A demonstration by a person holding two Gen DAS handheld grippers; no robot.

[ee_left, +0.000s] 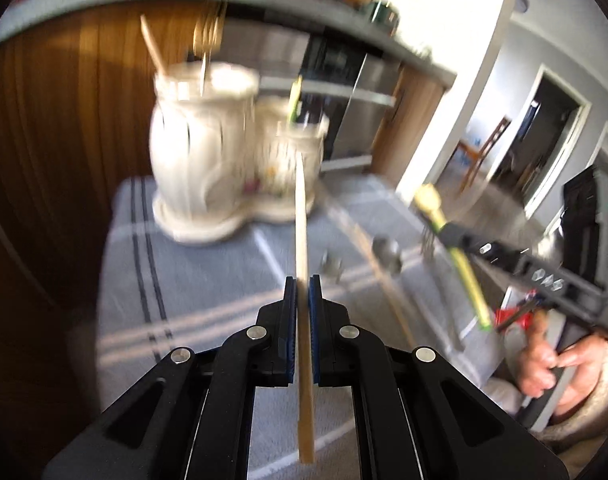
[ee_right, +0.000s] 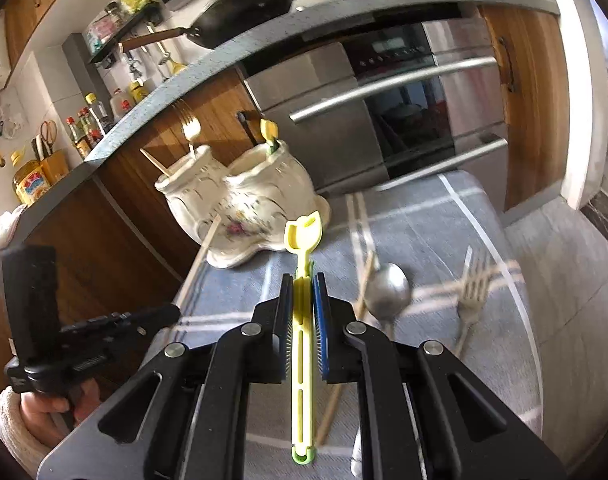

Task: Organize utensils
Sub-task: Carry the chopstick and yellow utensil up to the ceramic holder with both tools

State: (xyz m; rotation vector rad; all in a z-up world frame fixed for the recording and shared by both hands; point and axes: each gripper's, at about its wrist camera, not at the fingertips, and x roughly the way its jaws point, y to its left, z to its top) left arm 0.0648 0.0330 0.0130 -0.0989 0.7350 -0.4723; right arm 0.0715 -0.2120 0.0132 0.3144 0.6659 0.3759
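My left gripper [ee_left: 302, 284] is shut on a pale wooden chopstick [ee_left: 301, 236] that points up toward the white ceramic two-pot holder [ee_left: 199, 152]. The right wrist view shows my right gripper [ee_right: 302, 280] shut on a yellow-green plastic utensil [ee_right: 302, 344], held above the cloth in front of the holder [ee_right: 243, 196]. The holder's left pot has a gold fork [ee_right: 191, 130] and a chopstick [ee_right: 153, 164]; its right pot has another yellow-green utensil [ee_right: 269, 132]. A metal spoon [ee_right: 386, 292], a fork [ee_right: 472, 292] and a chopstick [ee_right: 366, 280] lie on the cloth.
A blue-grey striped cloth [ee_right: 444, 232] covers the table. Behind it stand wooden cabinets and a steel oven [ee_right: 384, 112] under a grey counter [ee_right: 223, 52] with pans and bottles. A person's hand [ee_left: 544, 364] grips the right tool. A doorway [ee_left: 544, 132] opens at the right.
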